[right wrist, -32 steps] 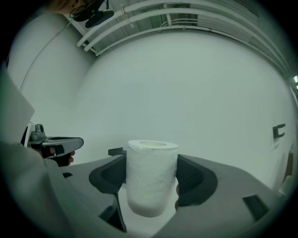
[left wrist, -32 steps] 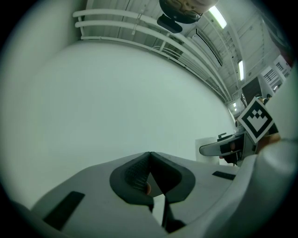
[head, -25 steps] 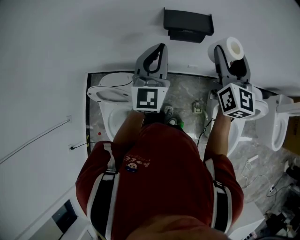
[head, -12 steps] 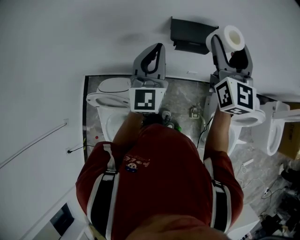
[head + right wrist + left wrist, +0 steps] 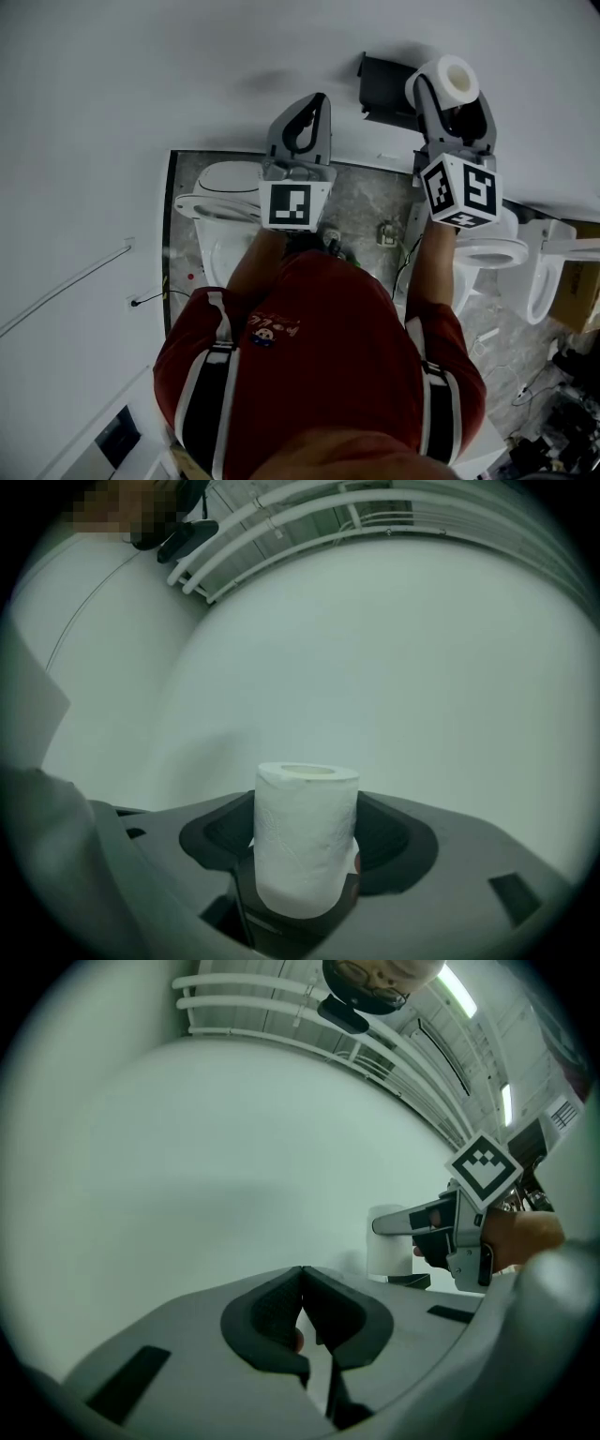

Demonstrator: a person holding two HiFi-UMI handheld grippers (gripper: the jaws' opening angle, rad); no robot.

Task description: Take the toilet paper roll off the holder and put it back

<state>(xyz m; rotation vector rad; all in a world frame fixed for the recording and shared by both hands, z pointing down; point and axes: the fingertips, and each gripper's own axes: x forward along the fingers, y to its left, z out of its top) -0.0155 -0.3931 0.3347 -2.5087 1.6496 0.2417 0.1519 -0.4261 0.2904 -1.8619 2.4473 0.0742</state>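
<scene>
Since one second ago, my right gripper point(image 5: 447, 91) has carried the toilet paper roll point(image 5: 453, 77) up and closer to the dark holder point(image 5: 380, 84) on the white wall point(image 5: 187, 75). The roll is now just beside the holder's right end, and the gripper covers part of it in the head view. The left gripper point(image 5: 317, 105) has hardly moved.

In the right gripper view the two pads press on opposite sides of the roll, so it is held firmly, with the hollow core pointing up and a little paper showing above the jaws. The roll is in the air and not yet on the holder. The left jaws are closed tip to tip with nothing between them, pointing at the bare wall.

I judge that the step in hand is putting the roll back. To do it well, I would approach slowly and sideways and line the core up with the holder's support, which I cannot see clearly from here. The paper is soft, so the grip should not tighten more, or the core may go oval. I would open the jaws only when the roll rests on the holder, and keep the left gripper away.
</scene>
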